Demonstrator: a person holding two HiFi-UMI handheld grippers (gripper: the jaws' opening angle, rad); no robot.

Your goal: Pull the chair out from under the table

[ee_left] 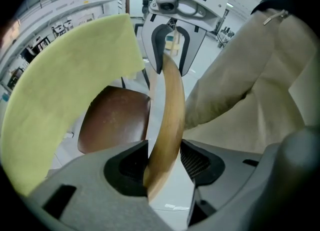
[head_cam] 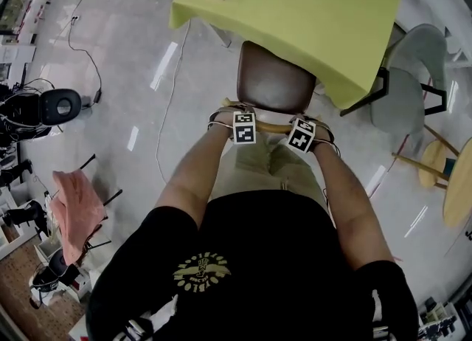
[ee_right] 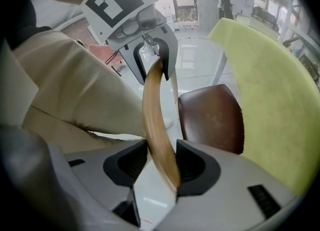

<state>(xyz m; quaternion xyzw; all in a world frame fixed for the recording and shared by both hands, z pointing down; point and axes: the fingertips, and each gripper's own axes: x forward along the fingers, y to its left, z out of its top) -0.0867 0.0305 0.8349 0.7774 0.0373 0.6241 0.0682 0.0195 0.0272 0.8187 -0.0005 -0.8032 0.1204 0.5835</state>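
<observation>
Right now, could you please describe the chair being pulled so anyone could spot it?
Find the table with the yellow-green cloth; the chair stands at its near edge. Unlike the grey chairs on the right, it has a brown seat and a curved wooden back rail.

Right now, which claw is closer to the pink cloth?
Left. The left claw grips the chair back toward the pink cloth; the right claw grips its far end.

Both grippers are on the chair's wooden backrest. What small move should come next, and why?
Probably pull straight back toward the person, evenly. The left gripper and right gripper clamp the backrest rail, and the far edge of the brown seat sits under the yellow tablecloth.
</observation>
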